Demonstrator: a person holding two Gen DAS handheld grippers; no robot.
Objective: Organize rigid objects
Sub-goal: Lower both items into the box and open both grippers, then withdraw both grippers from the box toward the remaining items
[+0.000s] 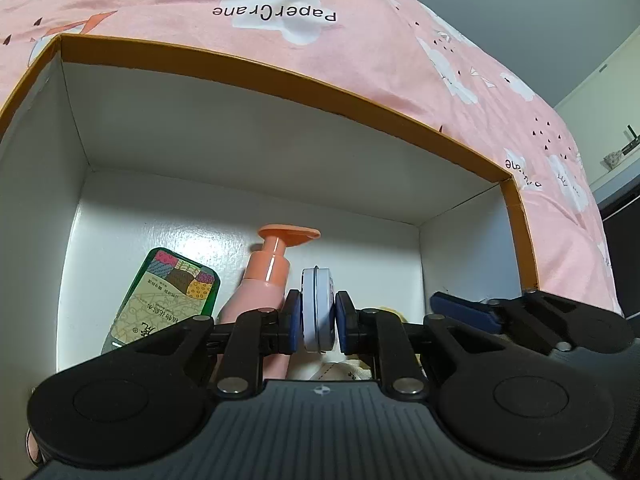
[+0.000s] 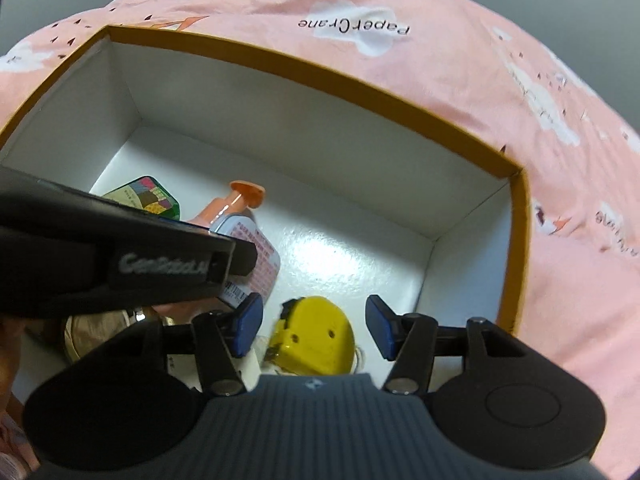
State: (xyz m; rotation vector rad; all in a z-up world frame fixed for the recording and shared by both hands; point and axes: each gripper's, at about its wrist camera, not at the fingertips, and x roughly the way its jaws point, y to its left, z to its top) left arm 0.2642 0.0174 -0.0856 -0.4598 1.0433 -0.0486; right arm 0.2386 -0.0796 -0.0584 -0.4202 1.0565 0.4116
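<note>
A white box with an orange rim (image 1: 280, 72) (image 2: 320, 76) lies open on a pink sheet. My left gripper (image 1: 317, 316) is shut on a round white tin (image 1: 317, 292) (image 2: 256, 256), held on edge low inside the box. Behind it lie a pink pump bottle (image 1: 266, 276) (image 2: 236, 200) and a green flat bottle (image 1: 168, 300) (image 2: 148, 196). My right gripper (image 2: 314, 322) stands open in the box's right part. A yellow tape measure (image 2: 316, 344) lies on the box floor between its blue pads (image 2: 248, 320), with a gap on each side.
The pink sheet with cloud prints (image 1: 280, 12) (image 2: 520, 80) surrounds the box. The left gripper's black body (image 2: 120, 256) crowds the box's left side, with a gold round object (image 2: 92, 336) beneath it. The far half of the box floor (image 2: 340, 252) is bare.
</note>
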